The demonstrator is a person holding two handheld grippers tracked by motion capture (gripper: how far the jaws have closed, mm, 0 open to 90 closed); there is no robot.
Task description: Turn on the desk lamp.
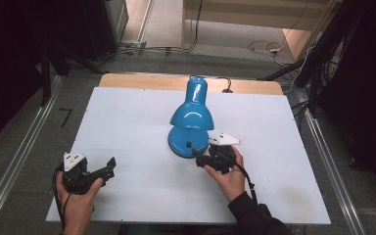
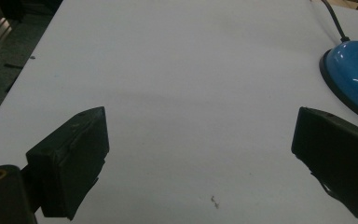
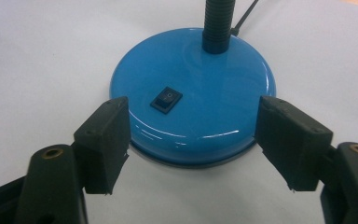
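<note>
The blue desk lamp (image 1: 191,120) stands upright near the centre of the white desk (image 1: 127,127). Its long axis runs from the round base (image 3: 193,100) toward the far edge, shade opening facing the person. The rocker switch (image 3: 166,100) faces the right hand-held gripper (image 1: 206,157), whose wide jaws flank the base's near rim. The left hand-held gripper (image 1: 103,172) rests wide, empty, well apart.

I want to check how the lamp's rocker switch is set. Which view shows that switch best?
The right gripper view: the switch sits close and unobstructed on the blue base. The high view shows it as a dark speck; the left gripper view catches the base's edge.
</note>
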